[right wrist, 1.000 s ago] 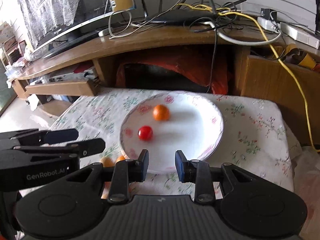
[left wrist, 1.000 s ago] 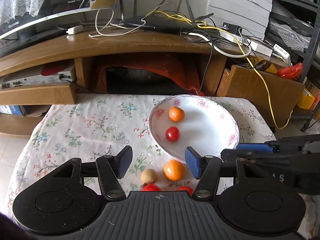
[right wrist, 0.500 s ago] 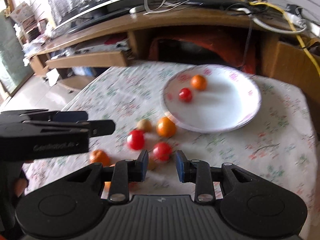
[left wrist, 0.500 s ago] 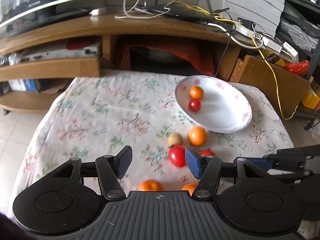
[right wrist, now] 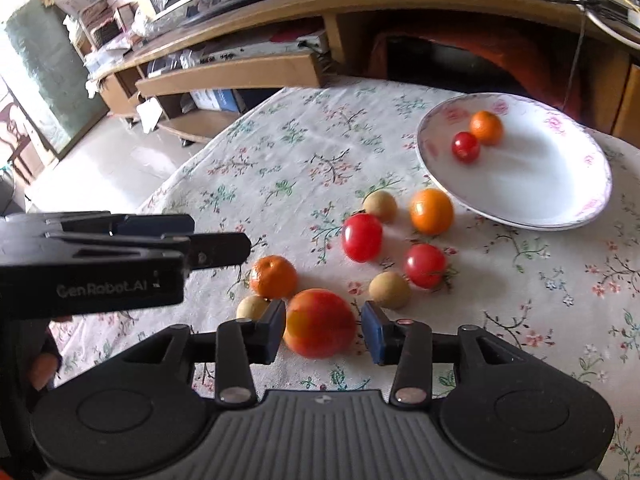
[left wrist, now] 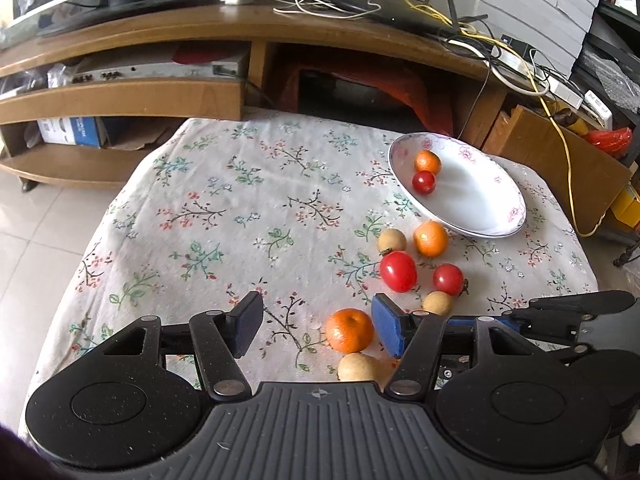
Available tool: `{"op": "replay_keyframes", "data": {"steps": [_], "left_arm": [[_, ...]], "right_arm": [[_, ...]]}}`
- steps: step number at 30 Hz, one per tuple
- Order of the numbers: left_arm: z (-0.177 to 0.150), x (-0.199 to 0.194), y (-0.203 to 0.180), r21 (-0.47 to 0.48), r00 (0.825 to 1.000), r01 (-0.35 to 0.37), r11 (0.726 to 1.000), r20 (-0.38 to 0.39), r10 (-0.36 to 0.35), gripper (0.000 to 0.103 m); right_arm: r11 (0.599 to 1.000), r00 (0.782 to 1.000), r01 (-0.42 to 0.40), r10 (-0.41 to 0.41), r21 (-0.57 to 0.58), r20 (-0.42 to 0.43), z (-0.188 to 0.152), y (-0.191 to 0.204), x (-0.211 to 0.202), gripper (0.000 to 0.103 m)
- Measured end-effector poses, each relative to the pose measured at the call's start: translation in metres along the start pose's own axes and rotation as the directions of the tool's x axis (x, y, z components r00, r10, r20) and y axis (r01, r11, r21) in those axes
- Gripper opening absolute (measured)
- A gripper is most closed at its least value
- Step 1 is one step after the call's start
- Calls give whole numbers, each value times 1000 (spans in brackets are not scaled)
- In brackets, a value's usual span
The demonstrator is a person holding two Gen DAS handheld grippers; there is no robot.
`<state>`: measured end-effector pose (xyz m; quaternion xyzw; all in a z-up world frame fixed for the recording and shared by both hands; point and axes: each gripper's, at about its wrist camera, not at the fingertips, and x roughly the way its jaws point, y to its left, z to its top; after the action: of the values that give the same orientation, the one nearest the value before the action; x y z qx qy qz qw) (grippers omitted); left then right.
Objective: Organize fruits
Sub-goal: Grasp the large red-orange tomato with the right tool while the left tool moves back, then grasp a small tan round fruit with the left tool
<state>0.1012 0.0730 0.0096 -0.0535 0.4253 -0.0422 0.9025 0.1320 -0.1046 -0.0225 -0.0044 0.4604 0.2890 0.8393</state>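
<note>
While the right gripper (right wrist: pixel 323 330) was opening its jaws around a red-orange fruit (right wrist: pixel 320 323) untouched between them, the left gripper (left wrist: pixel 317 328) stood apart, a mandarin (left wrist: pixel 349 330) just inside its right pad.

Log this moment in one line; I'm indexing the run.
right gripper: opening around peach | left gripper: open, empty | plate: two fruits | rest on cloth

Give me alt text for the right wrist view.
The right gripper is opening around a large red-orange fruit on the floral tablecloth, with smaller fruits scattered beyond. A white plate at upper right holds an orange and a cherry tomato.
</note>
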Motion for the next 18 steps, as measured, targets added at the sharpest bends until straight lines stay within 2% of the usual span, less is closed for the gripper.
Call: {"op": "replay_keyframes", "data": {"steps": [2, 8, 12, 18], "left_arm": [[-1, 2, 1, -2, 1000, 4, 1000, -6, -4, 68], [-7, 6, -1, 8, 999, 16, 1000, -39, -15, 68], [-14, 8, -4, 12, 997, 39, 999, -68, -38, 68], [-24, 14, -14, 45, 994, 48, 998, -103, -43, 64]], "right_arm": [[1000, 1000, 14, -14, -11, -10, -1, 1, 5, 42], [1000, 998, -12, 13, 18, -62, -5, -3, 17, 42], [1000, 999, -8, 9, 10, -53, -8, -3, 16, 42], [999, 997, 43, -43, -3, -66, -17, -10, 2, 41]]}}
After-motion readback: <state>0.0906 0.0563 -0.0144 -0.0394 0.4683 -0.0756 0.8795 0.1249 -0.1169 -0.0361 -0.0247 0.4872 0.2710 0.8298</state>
